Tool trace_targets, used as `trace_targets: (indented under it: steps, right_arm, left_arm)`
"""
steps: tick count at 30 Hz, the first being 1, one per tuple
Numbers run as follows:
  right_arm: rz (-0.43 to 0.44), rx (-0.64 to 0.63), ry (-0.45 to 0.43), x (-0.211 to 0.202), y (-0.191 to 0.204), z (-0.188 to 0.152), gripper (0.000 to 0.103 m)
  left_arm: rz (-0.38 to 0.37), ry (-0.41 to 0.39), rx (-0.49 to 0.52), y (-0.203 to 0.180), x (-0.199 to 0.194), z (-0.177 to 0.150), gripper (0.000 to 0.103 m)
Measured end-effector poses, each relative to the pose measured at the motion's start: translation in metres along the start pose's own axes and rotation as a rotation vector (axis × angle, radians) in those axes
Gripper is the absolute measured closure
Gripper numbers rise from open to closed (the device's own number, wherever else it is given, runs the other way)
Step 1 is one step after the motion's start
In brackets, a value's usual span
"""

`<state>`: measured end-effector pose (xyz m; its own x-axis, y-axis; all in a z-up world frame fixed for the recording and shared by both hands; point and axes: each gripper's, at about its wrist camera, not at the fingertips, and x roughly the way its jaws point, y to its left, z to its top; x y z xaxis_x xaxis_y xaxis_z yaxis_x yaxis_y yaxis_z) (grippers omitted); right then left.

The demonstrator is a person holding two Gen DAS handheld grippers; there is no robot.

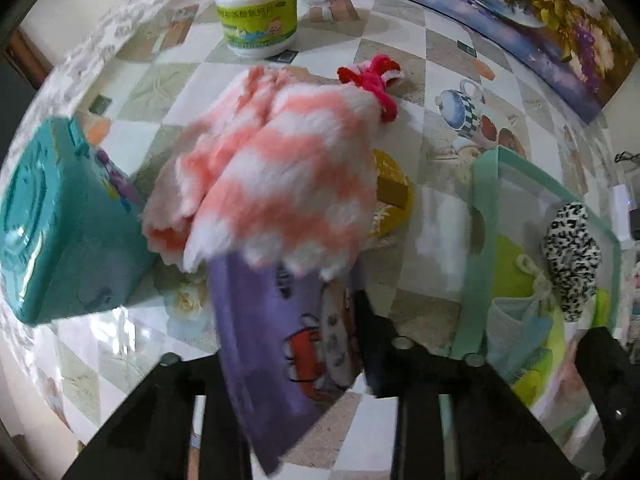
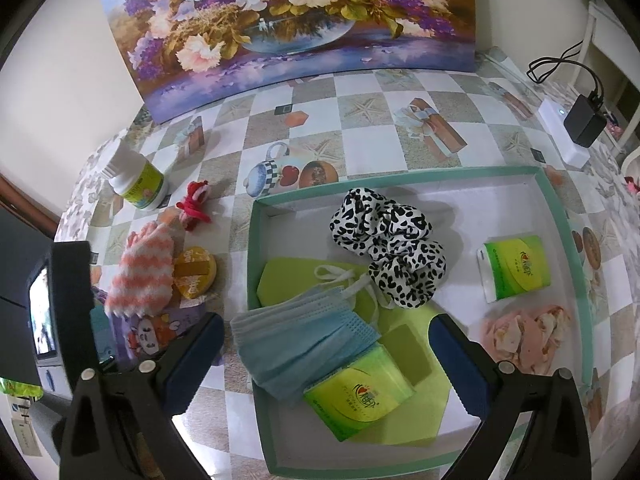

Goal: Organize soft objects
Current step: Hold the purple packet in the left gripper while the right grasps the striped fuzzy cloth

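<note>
My left gripper (image 1: 304, 360) is shut on a purple tissue pack (image 1: 292, 356) with a cartoon print, held above the table. A pink-and-white fuzzy sock (image 1: 280, 168) rests on the pack's far end. Both show in the right wrist view, the pack (image 2: 156, 328) under the sock (image 2: 144, 272). My right gripper (image 2: 326, 344) is open and empty over the green-rimmed tray (image 2: 556, 200), above a blue face mask (image 2: 304, 340) and a green tissue pack (image 2: 360, 396). The tray also holds a leopard scrunchie (image 2: 392, 248), a second green pack (image 2: 516, 268) and a pink cloth (image 2: 528, 336).
A white pill bottle (image 2: 138, 184), a red fuzzy toy (image 2: 194, 204) and a yellow round packet (image 2: 196, 274) lie on the checkered tablecloth left of the tray. A teal box (image 1: 60, 232) stands at the left. A flower painting (image 2: 288, 20) leans at the back; a charger (image 2: 584, 120) sits far right.
</note>
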<state>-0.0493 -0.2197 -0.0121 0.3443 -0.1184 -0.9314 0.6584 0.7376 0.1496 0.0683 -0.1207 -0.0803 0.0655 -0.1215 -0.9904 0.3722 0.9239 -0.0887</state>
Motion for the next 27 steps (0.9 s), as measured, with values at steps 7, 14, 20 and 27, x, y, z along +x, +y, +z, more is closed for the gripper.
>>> trace_targets:
  steps: [7, 14, 20, 27]
  right_arm:
    - [-0.001, 0.0, 0.001, 0.0, 0.0, 0.0, 0.0]
    - [-0.001, -0.003, -0.004, 0.0, 0.001, 0.0, 0.0]
    - [-0.001, -0.016, -0.014, -0.001, 0.004, -0.001, 0.0]
    - [0.0, -0.032, -0.04, -0.004, 0.008, 0.001, 0.0]
  left_arm:
    - [-0.1, 0.056, -0.069, 0.015, 0.0, -0.005, 0.082]
    - [-0.2, 0.072, -0.129, 0.041, -0.011, -0.012, 0.083]
    - [-0.245, 0.007, -0.132, 0.066, -0.053, -0.018, 0.083]
    - [-0.293, -0.038, -0.152, 0.083, -0.076, -0.014, 0.083]
